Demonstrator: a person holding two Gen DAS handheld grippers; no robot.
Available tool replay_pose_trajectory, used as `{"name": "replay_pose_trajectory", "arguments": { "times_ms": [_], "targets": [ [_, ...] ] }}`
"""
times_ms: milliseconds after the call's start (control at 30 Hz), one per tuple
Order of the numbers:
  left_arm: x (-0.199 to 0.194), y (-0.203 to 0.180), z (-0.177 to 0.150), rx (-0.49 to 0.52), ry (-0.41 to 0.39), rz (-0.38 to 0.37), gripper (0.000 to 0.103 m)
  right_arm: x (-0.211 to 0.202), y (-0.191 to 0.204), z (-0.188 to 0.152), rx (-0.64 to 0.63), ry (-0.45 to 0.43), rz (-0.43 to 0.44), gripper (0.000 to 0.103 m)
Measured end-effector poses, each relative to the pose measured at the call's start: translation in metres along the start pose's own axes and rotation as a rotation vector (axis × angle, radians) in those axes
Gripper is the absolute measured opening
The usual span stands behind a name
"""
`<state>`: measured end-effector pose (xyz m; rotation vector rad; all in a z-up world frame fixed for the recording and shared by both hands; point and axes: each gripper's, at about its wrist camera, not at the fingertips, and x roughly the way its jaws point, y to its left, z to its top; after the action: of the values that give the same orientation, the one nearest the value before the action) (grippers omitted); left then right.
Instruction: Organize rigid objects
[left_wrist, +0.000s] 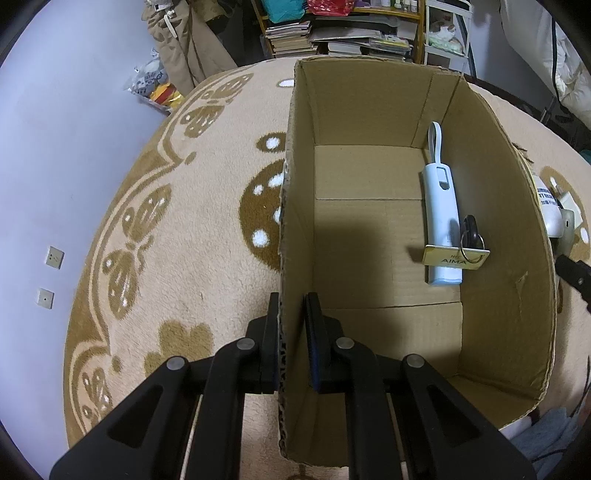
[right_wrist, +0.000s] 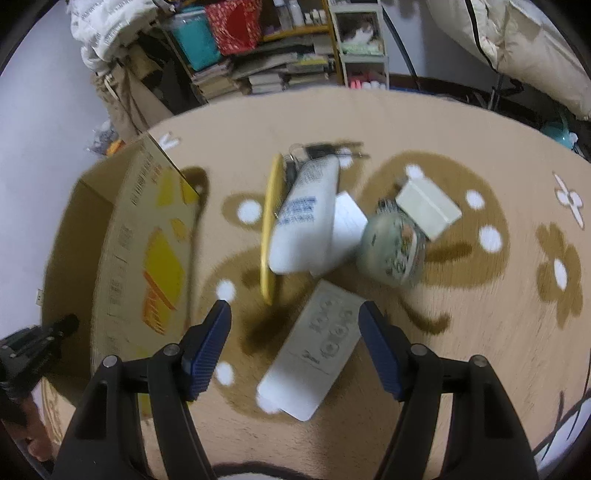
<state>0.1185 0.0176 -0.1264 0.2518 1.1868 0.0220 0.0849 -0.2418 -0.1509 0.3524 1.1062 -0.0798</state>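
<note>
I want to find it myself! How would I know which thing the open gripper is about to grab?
Look on the tan rug, right of the cardboard box. Between the right gripper's blue pads lies a flat white remote control, nearest the camera. Unlike the white tube beyond, it has raised buttons.

Left gripper (left_wrist: 291, 317) is angled steeply down, jaws clamped tight. Right gripper (right_wrist: 295, 332) is tilted downward, jaws spread wide, nothing held.

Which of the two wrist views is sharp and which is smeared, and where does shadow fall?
Left wrist: sharp; left gripper casts a dark shadow on the cardboard box floor. Right wrist: motion-blurred over the white remote and tube; right gripper crisp.
</note>
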Motion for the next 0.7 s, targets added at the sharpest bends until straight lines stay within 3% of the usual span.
{"name": "replay_pose_trajectory", "arguments": {
  "times_ms": [400,700],
  "targets": [
    [0.000,-0.001,0.000,0.008,-0.003,0.012,0.013,0.030,0.000,-0.019,-0.015,0.066,-0.084,0.076],
    [0.001,0.001,0.000,0.003,0.000,0.012,0.013,0.043,-0.021,-0.025,0.140,0.088,-0.009,0.076]
  ]
}}
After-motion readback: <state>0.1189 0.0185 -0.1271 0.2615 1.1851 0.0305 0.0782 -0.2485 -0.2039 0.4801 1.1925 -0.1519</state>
